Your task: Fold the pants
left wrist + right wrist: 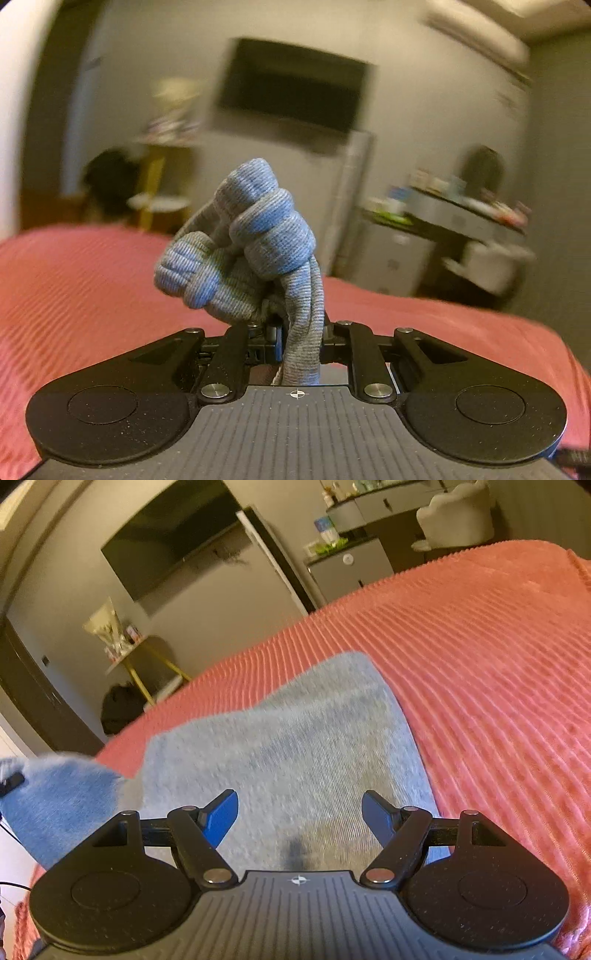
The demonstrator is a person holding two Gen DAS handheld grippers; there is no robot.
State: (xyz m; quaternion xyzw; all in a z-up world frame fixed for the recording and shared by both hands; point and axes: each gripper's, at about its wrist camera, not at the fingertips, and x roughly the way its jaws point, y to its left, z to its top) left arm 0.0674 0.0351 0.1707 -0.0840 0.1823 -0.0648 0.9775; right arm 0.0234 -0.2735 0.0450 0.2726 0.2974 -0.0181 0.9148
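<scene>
The pants are grey-blue ribbed knit. In the left wrist view my left gripper (295, 332) is shut on a bunched wad of the pants (243, 240), which sticks up above the jaws, lifted over the bed. In the right wrist view the pants (295, 738) lie partly flat on the bed, with one part lifted at the far left (55, 797). My right gripper (300, 814) is open and empty just above the flat part, its blue pads (221, 818) wide apart.
A coral ribbed bedspread (480, 664) covers the bed. Beyond the bed's far edge are a wall TV (173, 535), a white cabinet (347, 572), a small yellow-legged table (129, 653), a dark bag (122, 705) and a pale chair (458, 513).
</scene>
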